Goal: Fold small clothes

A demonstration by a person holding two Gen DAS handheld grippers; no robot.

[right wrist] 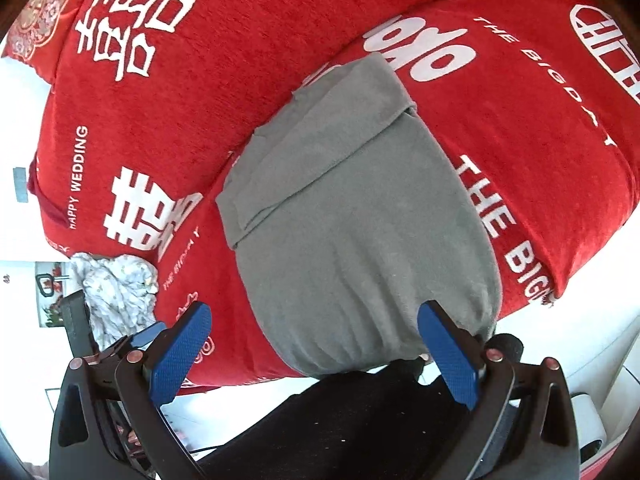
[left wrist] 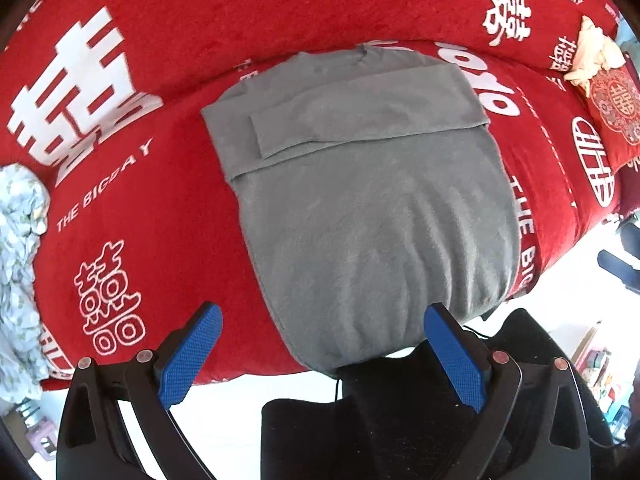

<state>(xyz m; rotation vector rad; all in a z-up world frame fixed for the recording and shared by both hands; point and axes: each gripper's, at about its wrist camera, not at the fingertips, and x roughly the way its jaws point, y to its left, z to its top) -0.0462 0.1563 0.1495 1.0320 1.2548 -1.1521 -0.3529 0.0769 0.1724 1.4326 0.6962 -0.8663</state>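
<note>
A grey long-sleeved top lies flat on the red bedspread, its sleeves folded across the chest and its hem hanging over the near edge of the bed. The left gripper is open, hovering above the hem, with blue pads wide apart and nothing between them. In the right wrist view the same grey top runs away from me. The right gripper is open too, just above the hem, holding nothing.
A crumpled floral garment lies at the bed's left edge, seen again as a floral heap. A cream cloth and a red embroidered cushion sit far right. A person's dark trouser legs are below the grippers.
</note>
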